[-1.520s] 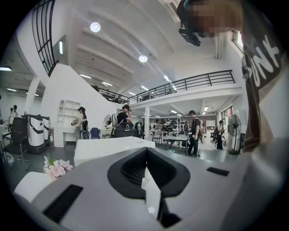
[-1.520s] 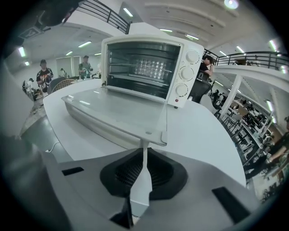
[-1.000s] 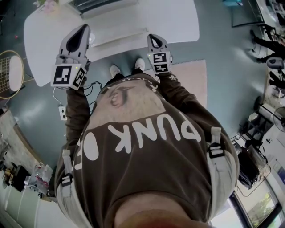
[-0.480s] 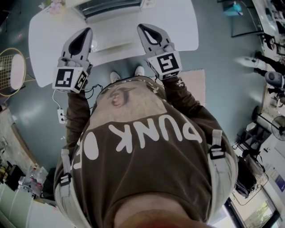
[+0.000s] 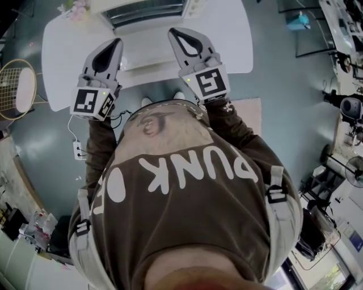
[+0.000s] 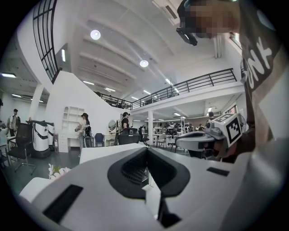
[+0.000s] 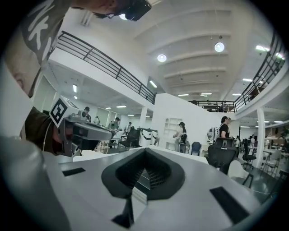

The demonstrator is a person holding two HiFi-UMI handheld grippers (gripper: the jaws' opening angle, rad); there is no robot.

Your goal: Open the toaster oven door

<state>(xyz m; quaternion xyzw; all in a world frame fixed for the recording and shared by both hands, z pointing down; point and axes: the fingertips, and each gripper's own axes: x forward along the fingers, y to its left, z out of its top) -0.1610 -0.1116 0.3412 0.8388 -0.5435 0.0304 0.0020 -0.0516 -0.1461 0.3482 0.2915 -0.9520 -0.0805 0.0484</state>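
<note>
We find the oven (image 5: 148, 12) at the far edge of the table (image 5: 227, 34), near its middle, with its dark front band towards us. From this steep angle the door appears shut, though we cannot confirm it. A pale flat panel (image 5: 154, 50) lies just before it; we cannot tell what it is.

Neither claw touches the oven. The left gripper (image 5: 116, 42) and right gripper (image 5: 174, 32) hang over the table on either side of that panel, each with jaws together and nothing between them.

We judge the task not begun: approach, hold on the handle and pull all remain.

The table is white and mostly bare, with flowers (image 5: 74, 8) at its far left corner. On the teal floor (image 5: 283, 85) we note a racket (image 5: 17, 90), a power strip (image 5: 79, 149) and a pink mat (image 5: 249, 113). The gripper views show a large hall with a railed mezzanine and people (image 6: 85, 128) well apart.
</note>
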